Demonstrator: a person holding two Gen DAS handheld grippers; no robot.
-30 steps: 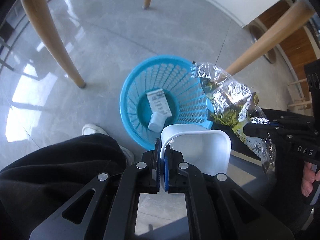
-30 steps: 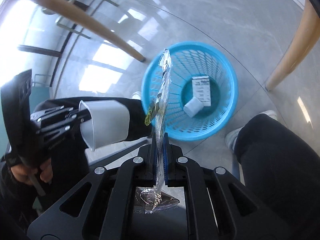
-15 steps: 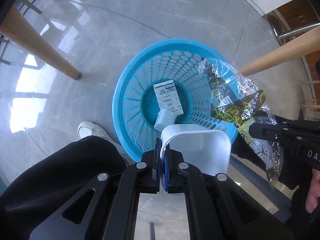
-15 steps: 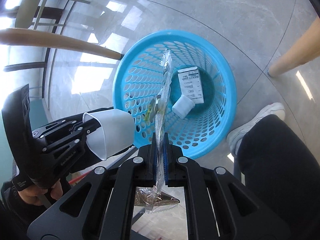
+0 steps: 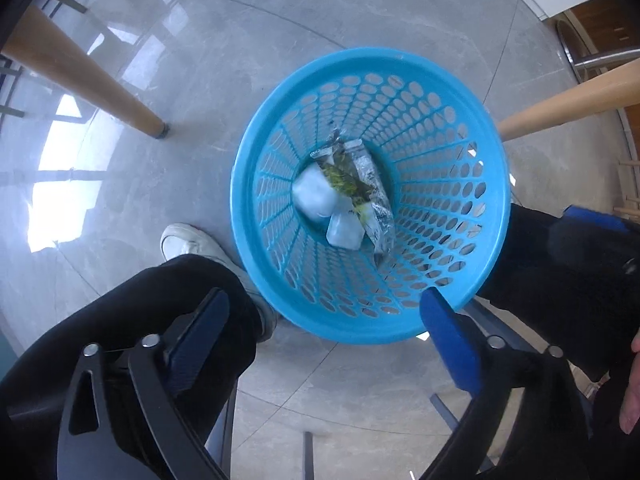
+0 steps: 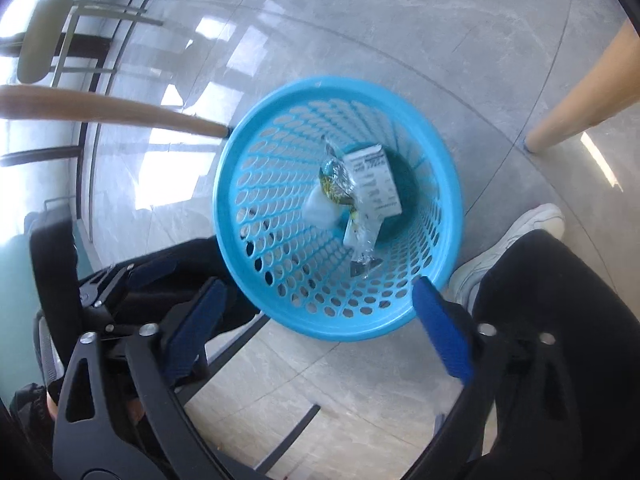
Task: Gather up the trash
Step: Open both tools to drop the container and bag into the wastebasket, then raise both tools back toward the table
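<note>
A round blue basket (image 5: 486,216) (image 6: 224,216) stands on the grey floor under both grippers. At its bottom lie a white cup (image 5: 314,196) (image 6: 320,206), a smaller white cup (image 5: 344,232), a silver and green wrapper (image 5: 360,178) (image 6: 340,178) and a white printed box (image 6: 374,184). My left gripper (image 5: 325,312) hangs over the basket's near rim, its jaws opening wide with nothing between them. My right gripper (image 6: 318,300) is likewise above the near rim, jaws opening, empty. The left gripper's body (image 6: 100,292) shows at the left of the right wrist view.
Wooden table legs (image 5: 80,76) (image 5: 568,100) (image 6: 580,96) stand on either side of the basket. A person's black trouser legs (image 5: 140,320) (image 6: 560,300) and white shoes (image 5: 192,244) (image 6: 516,240) flank it. A chair (image 6: 40,40) is at the far left.
Both grippers sank toward the basket, then opened. The white cup left the left gripper and the wrapper left the right one; both now lie in the basket.
</note>
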